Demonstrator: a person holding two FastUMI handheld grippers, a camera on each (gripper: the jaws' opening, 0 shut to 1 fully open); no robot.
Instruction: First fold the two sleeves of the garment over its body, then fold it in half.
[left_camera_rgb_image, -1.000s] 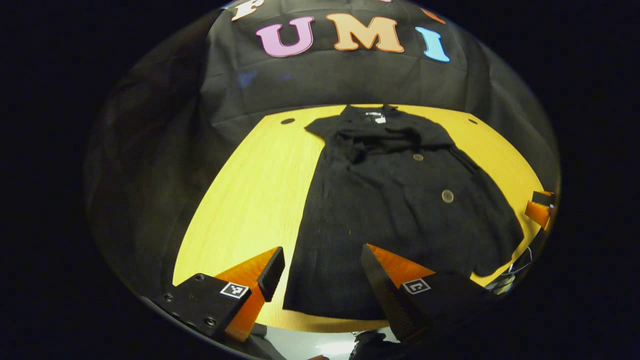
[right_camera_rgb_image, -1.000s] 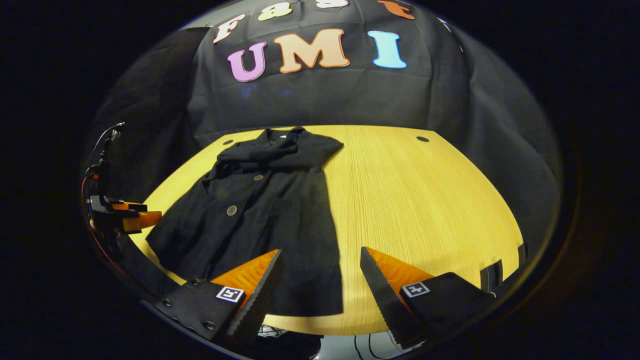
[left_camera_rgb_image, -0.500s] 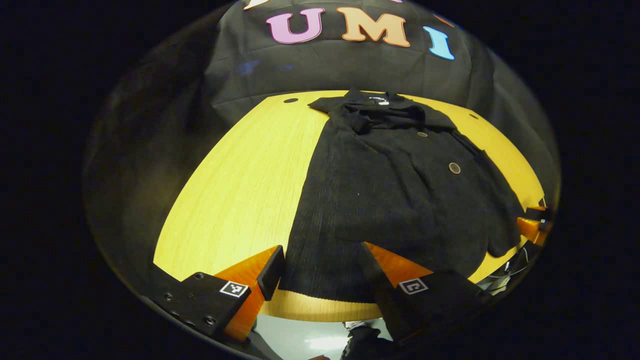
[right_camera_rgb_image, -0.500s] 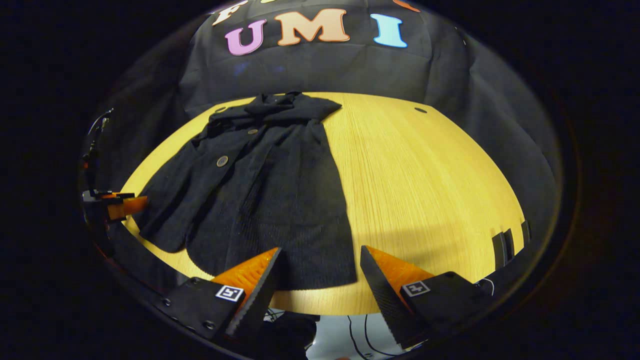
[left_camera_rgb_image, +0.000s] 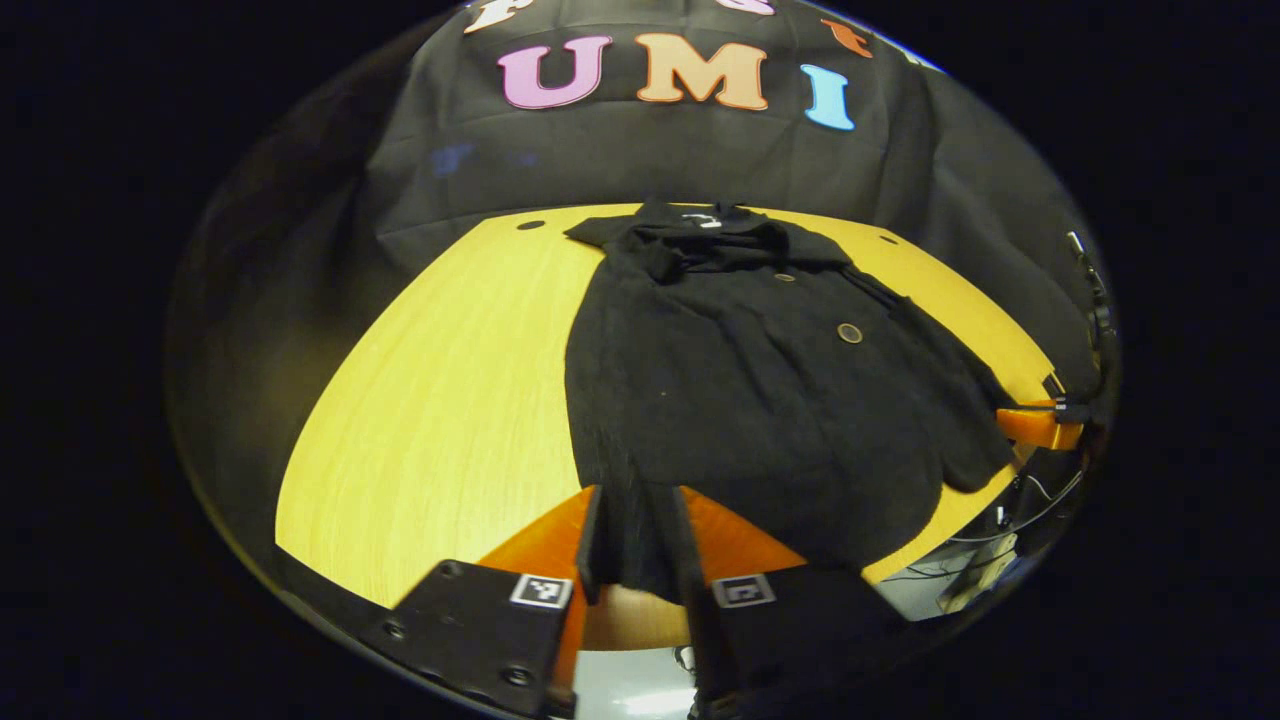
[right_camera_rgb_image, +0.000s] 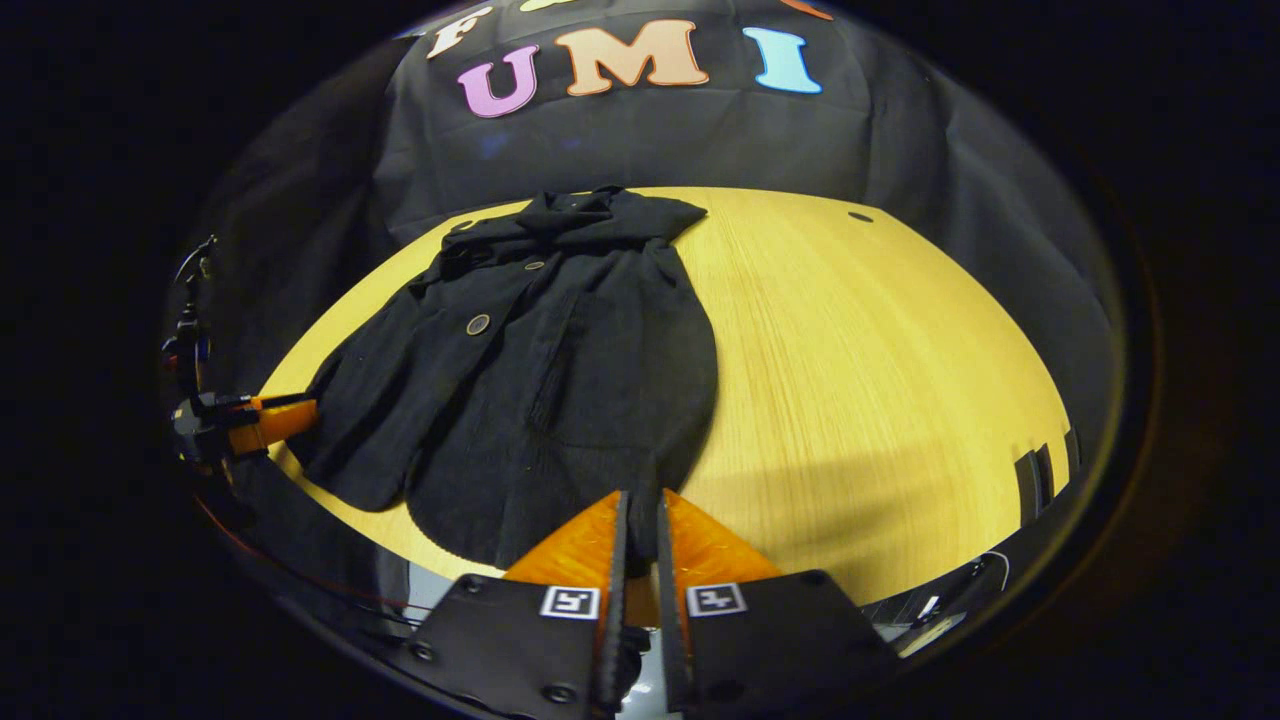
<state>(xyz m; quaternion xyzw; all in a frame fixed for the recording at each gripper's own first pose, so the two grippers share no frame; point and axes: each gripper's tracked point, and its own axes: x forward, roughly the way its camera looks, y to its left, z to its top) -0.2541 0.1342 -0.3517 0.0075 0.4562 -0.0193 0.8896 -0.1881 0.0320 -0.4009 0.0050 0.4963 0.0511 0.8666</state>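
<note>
No text, brand or number can be read on the things here. The garment (left_camera_rgb_image: 760, 400) carries a small white label (left_camera_rgb_image: 700, 220) inside its collar at the far end, but it is too small and blurred to read. Each gripper body carries small square black-and-white marker tags (left_camera_rgb_image: 541, 590) (right_camera_rgb_image: 569, 602) beside its fingers; these show block patterns, not letters or digits.
</note>
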